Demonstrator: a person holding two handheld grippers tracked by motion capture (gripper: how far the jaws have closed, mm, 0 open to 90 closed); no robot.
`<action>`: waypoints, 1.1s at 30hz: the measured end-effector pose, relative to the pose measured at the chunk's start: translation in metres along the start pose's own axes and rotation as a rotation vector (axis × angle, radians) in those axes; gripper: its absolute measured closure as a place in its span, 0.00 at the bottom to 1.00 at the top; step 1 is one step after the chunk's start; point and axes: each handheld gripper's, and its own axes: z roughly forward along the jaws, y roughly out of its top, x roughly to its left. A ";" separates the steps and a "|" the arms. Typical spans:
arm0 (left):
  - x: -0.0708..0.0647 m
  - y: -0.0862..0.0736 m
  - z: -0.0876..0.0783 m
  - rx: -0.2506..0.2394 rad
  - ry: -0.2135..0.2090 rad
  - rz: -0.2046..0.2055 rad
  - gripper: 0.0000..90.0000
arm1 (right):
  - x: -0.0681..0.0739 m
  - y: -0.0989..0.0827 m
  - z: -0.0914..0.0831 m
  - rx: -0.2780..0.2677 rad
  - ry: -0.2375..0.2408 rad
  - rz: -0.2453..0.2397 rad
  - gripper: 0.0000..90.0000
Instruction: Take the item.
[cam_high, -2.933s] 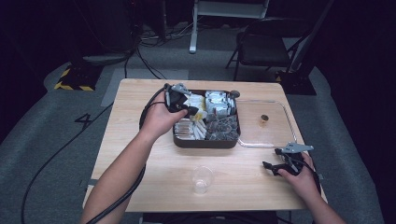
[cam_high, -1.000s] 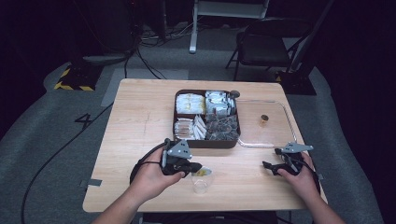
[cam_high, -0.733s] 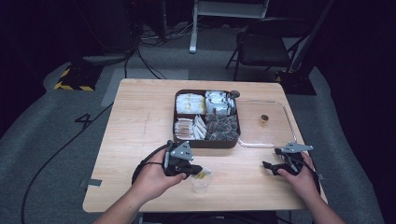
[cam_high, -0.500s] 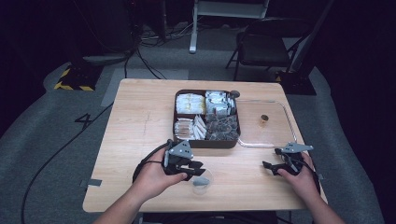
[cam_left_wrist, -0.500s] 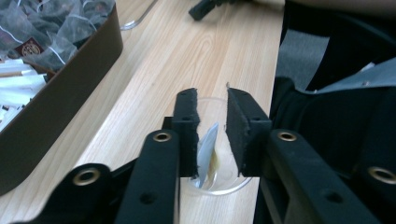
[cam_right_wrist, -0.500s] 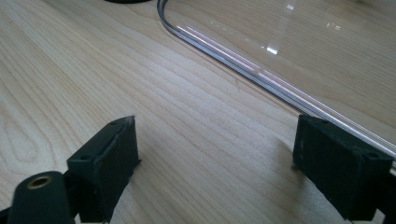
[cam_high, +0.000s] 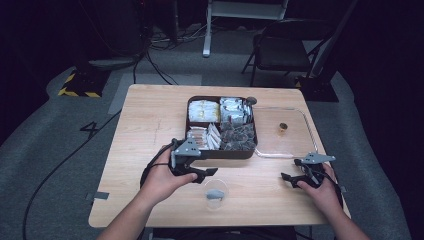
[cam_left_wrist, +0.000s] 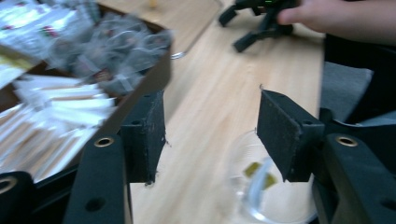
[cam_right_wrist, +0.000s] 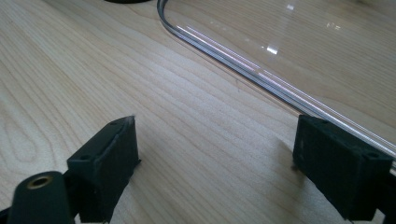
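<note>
High view: wooden table (cam_high: 150, 125), dark compartment tray (cam_high: 221, 150) of packets at centre, toward 12 o'clock. Clear lid (cam_high: 282, 132) lies flat at the tray's 3 o'clock side, touching it, with a small brown object (cam_high: 283, 127) on it. Left gripper (cam_high: 207, 172) at the tray's 7 o'clock corner, jaws spread wide, holding nothing. Clear plastic cup (cam_high: 216, 192) stands just at 5 o'clock of it, something grey inside. Right gripper (cam_high: 289, 178) rests near the table's 4 o'clock edge, jaws wide apart and empty, the lid's rim just beyond them in the right gripper view.
</note>
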 end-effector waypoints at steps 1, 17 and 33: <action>0.004 -0.001 -0.001 0.005 0.024 0.005 0.44 | 0.000 0.000 0.000 0.000 0.000 0.000 0.16; 0.053 -0.029 -0.041 0.005 0.227 -0.066 0.36 | 0.000 0.000 0.000 0.000 0.000 0.000 0.16; 0.076 -0.085 -0.074 0.059 0.337 -0.131 0.31 | 0.000 0.000 0.000 0.000 0.000 0.000 0.16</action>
